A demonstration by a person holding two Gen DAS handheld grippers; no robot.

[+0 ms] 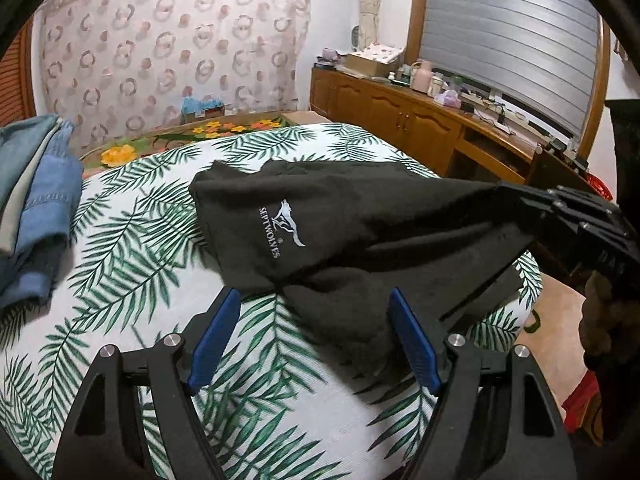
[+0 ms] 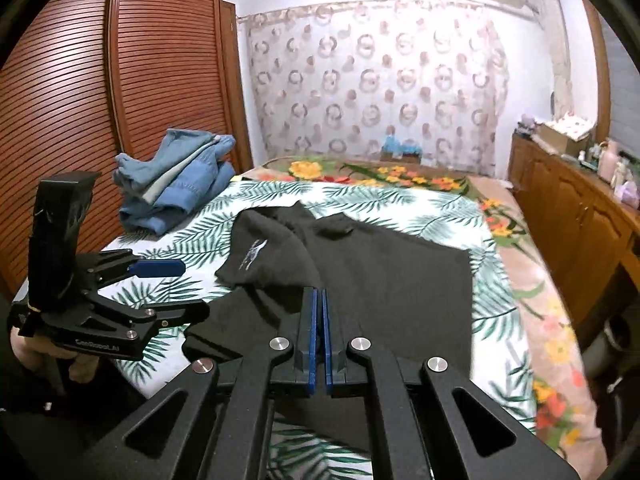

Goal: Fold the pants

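Right wrist view: black pants (image 2: pixel 360 264) sprawled on bed (image 2: pixel 432 204), soft, floppy. Right claw (image 2: pixel 319 300) clamped on fabric edge at 6 o'clock; left claw (image 2: pixel 176 280) wide, empty, 9 o'clock. Grab hem corners, imo.

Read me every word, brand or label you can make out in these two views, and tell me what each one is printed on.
"SEPTWOLVES", beside a white wolf logo, on the black pants.
"GenRobot.AI", as best it reads, on the left gripper body in the right wrist view.
"DAS", cut off, on the right gripper body in the left wrist view.
Bottles on the wooden cabinet: labels too small to read.
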